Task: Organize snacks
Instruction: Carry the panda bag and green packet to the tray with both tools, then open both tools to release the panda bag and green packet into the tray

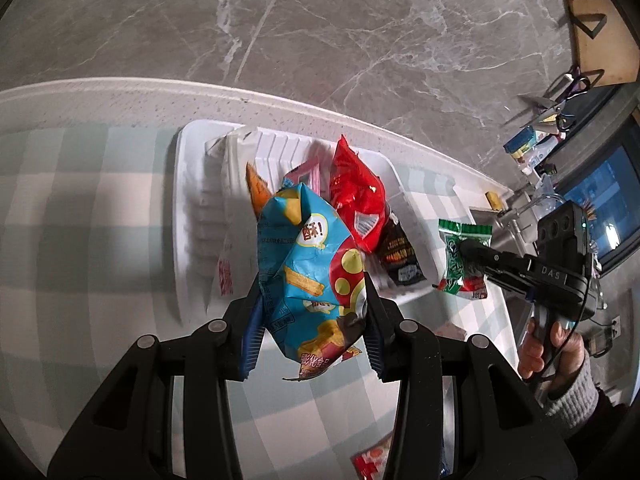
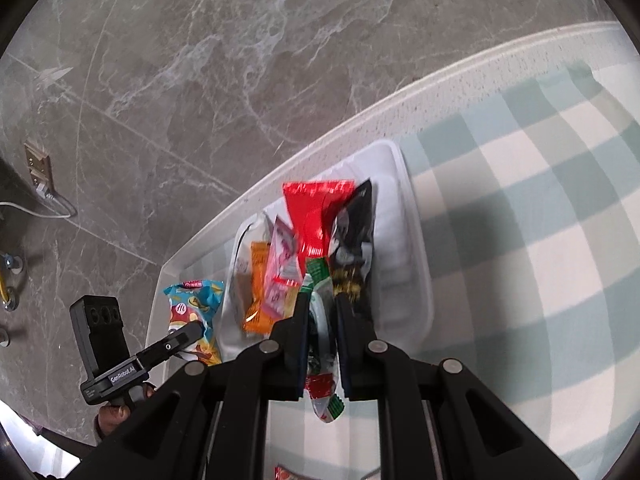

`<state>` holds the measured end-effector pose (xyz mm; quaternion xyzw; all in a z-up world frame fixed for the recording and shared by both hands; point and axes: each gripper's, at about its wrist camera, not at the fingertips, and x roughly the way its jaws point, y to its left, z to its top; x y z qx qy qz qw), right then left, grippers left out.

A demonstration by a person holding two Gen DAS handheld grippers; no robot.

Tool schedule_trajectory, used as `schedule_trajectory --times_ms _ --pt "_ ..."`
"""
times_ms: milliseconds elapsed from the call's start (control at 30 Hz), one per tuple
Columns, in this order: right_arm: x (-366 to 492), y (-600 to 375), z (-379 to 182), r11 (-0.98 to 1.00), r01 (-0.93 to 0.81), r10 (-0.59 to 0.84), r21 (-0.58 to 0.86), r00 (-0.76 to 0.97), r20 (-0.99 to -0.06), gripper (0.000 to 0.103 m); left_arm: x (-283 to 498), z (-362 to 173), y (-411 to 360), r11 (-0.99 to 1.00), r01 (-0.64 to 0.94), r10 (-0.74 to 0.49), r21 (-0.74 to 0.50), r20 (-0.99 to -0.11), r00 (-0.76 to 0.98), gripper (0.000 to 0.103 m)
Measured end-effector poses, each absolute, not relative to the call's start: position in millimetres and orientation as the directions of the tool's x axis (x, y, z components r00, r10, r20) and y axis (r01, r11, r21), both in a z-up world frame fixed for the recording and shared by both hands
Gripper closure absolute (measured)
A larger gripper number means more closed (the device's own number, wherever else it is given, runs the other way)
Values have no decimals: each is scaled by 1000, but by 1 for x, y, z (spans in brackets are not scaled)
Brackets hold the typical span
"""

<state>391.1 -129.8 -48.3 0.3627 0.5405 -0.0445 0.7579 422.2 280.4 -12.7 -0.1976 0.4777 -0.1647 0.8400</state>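
My left gripper [image 1: 312, 312] is shut on a blue snack bag [image 1: 308, 264] and holds it above the near side of a white tray [image 1: 188, 208]. The tray holds a red packet [image 1: 356, 200], a black packet [image 1: 400, 256], a pink packet [image 1: 308, 176] and an orange packet [image 1: 256, 188]. My right gripper [image 2: 322, 320] is shut on a green packet [image 2: 320, 300], held above the tray's [image 2: 416, 240] near end; it shows at the right in the left wrist view [image 1: 464, 256]. The blue bag shows at the left in the right wrist view [image 2: 196, 312].
The tray lies on a green-and-white checked cloth [image 2: 520, 240] near the table's far edge [image 1: 280, 100], with grey marble floor beyond. A red-and-white packet [image 1: 372, 460] lies on the cloth near me. A cluttered desk with a screen [image 1: 600, 200] stands at the right.
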Motion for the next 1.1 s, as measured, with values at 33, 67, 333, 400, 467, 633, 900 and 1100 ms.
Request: schedule_trajectory --times_ms 33,67,333,400,467,633,900,1100 --pt "395 -133 -49 739 459 317 494 410 -855 89 426 -13 279 869 89 -465 -488 -738 489 64" --pt "398 -136 -50 742 459 312 488 408 -858 89 431 -13 278 869 90 -464 -486 -740 488 64" --pt "421 -153 -62 786 451 263 422 373 -890 89 466 -18 269 877 101 -456 -469 -750 479 64" --pt "425 -154 -66 797 446 255 408 363 -896 89 473 -20 267 880 103 -454 -464 -754 475 64" --pt "428 -155 -69 811 439 241 387 351 -905 89 480 -22 265 883 107 -450 -457 -758 472 64" --pt "439 -151 -76 846 412 208 338 329 -921 89 494 -28 259 896 112 -430 -431 -771 470 64" --pt "452 -135 -80 926 325 99 194 285 -953 81 510 -37 244 945 106 -320 -308 -818 478 58" --pt "451 -125 -78 950 278 59 143 290 -955 65 509 -33 241 957 110 -287 -269 -812 508 53"
